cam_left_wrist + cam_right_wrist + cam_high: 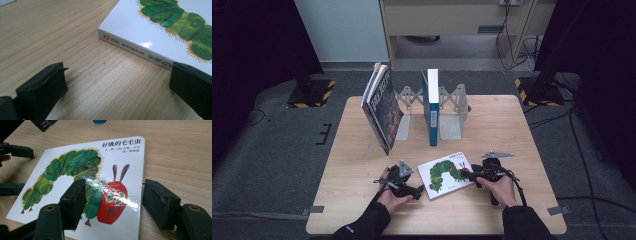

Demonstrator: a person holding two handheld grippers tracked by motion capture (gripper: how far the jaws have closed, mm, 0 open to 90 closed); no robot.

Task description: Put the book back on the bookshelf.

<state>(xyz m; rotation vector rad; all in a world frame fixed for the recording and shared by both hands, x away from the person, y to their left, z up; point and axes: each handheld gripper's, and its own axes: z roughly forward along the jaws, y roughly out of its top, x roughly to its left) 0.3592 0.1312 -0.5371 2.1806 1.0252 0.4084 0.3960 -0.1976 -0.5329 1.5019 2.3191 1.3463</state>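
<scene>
Right gripper [112, 205] gapes wide over the caterpillar book [75, 152]; left gripper [117, 82] open beside its spine.

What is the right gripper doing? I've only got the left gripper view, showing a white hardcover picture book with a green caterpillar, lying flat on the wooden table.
Observer: The right gripper is open and straddles an edge of the white caterpillar picture book, one jaw over the cover, the other over the light wooden table.
Operator: Is anything else on the table?
Observer: Yes, a blue upright book stands in a grey metal bookend rack at the far side.
Operator: Anything more in that rack?
Observer: A dark-covered book leans tilted at its left end.
</scene>
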